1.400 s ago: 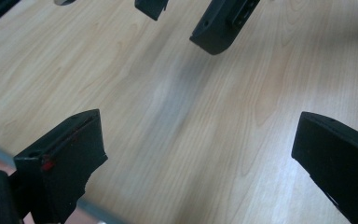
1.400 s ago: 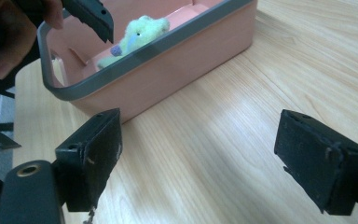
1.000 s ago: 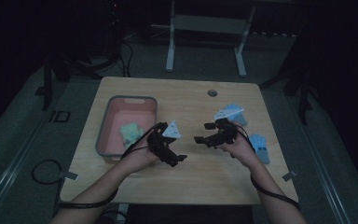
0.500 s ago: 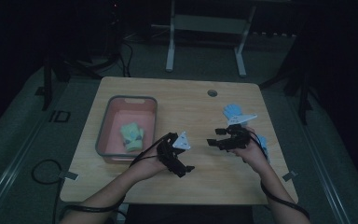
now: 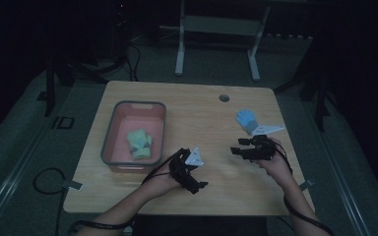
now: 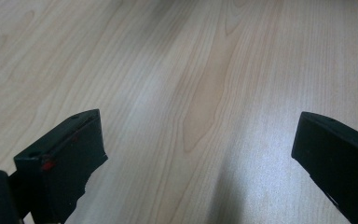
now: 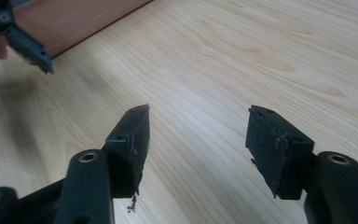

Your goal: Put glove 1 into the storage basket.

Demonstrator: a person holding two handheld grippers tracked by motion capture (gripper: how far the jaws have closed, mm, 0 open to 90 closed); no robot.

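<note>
Blue glove (image 5: 246, 119) lies at right centre of the desk (image 5: 192, 103), just above the right gripper (image 5: 239, 146), whose jaws are spread and empty like the left gripper's (image 5: 197, 186); judged step: approach, requiring a turn toward it.

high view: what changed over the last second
The left gripper drew back from beside the bin toward the table's near edge; the right gripper eased back a little. Both are open and empty. The green bundle in the bin and the blue item stayed put.
</note>
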